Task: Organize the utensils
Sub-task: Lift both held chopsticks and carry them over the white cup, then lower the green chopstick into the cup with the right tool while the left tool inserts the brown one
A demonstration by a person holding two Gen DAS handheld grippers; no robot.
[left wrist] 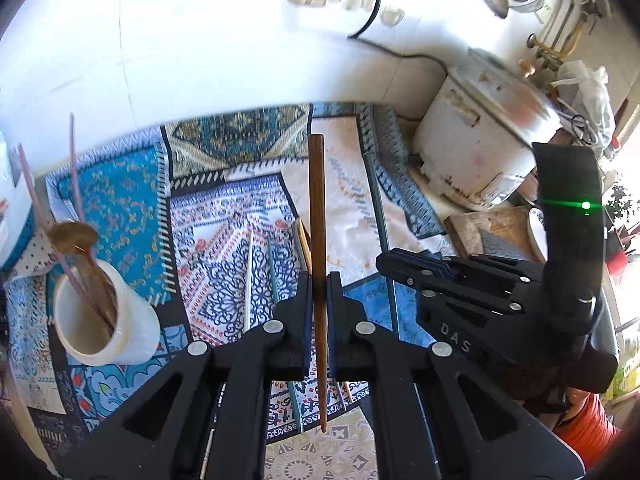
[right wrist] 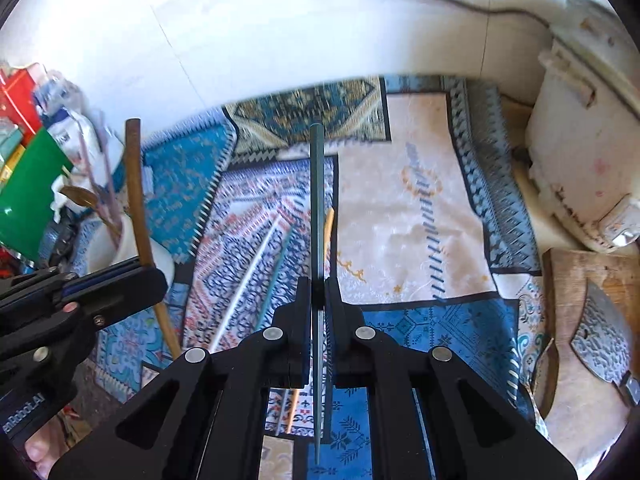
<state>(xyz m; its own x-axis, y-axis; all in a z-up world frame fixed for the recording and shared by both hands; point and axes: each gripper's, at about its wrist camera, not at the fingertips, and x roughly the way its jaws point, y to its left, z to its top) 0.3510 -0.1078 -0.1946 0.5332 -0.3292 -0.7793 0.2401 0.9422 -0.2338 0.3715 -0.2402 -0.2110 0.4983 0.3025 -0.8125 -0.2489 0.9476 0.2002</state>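
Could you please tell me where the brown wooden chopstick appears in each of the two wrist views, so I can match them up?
Left wrist view: the brown chopstick stands centre frame, clamped between the left gripper fingers.
Right wrist view: it is at the left, held by the left gripper, in front of the white cup.
Shared landmark: the white rice cooker, at the right in both.

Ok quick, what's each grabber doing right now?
Left gripper: closed on the brown chopstick.
Right gripper: closed on the dark green chopstick.
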